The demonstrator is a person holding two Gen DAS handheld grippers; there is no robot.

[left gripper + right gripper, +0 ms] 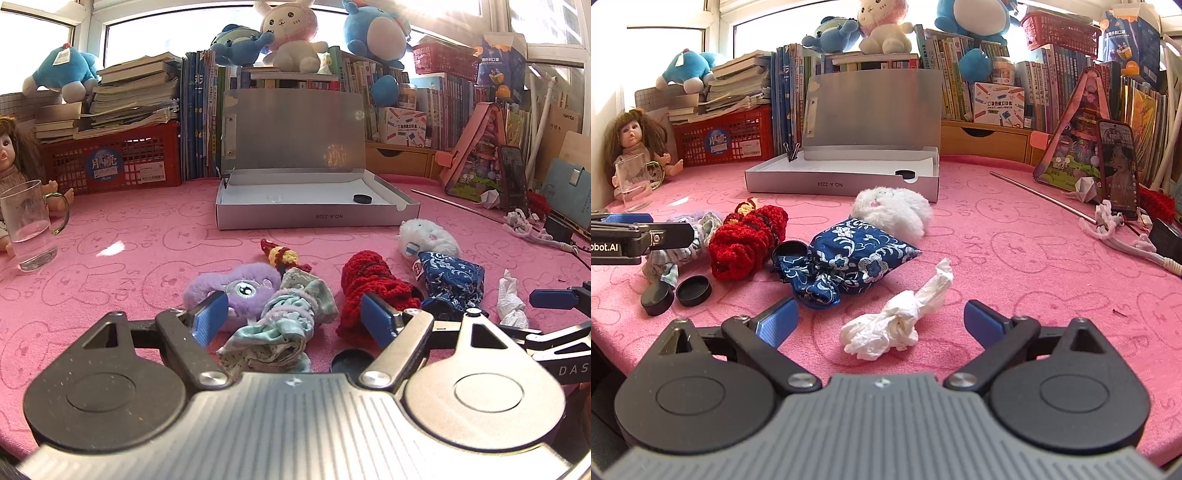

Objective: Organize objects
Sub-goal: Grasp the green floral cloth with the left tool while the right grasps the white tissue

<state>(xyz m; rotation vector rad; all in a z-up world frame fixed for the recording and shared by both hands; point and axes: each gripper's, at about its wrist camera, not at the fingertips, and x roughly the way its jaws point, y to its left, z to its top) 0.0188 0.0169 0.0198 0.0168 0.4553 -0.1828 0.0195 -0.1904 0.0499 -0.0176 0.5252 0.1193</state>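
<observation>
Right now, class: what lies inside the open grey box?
Inside the grey box lies one black round cap near its right end; the front wall hides the floor just behind it.

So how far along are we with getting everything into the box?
Barely started. The open grey box holds only one black disc. Nothing is in hand: the left claw is open over the pale green fabric bundle, and the right claw is open around the crumpled tissue. Still loose on the pink cloth: the purple plush, red crochet piece, blue floral pouch, white plush and two black discs.
</observation>
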